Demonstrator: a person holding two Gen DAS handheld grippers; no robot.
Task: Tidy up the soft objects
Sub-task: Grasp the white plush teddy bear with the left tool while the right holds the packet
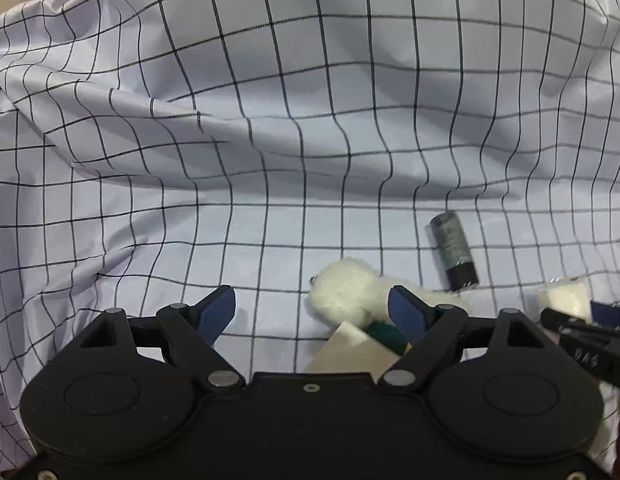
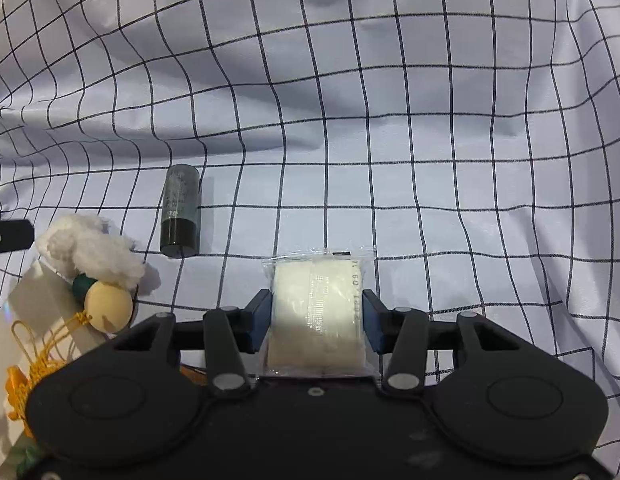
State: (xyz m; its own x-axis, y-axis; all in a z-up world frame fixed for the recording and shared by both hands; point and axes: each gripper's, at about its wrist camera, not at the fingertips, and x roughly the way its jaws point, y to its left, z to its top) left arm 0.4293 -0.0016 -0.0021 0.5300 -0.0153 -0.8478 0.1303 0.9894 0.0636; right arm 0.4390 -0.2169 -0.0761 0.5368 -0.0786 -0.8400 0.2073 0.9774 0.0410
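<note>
Blue pads on the right gripper squeeze a white packet in clear wrap, low in the middle of the right view. To the lower left of that view lies a fluffy white toy with a tan ball, a green bit, and yellow string on a white card. A little farther back, a dark grey spool of thread lies on its side, near the toy but not touching it. In the left view, the left gripper is wide open and holds nothing; one pad sits in front of the fluffy toy and hides part of it. Behind everything, a white cloth with black squares rises in big folds.
</note>
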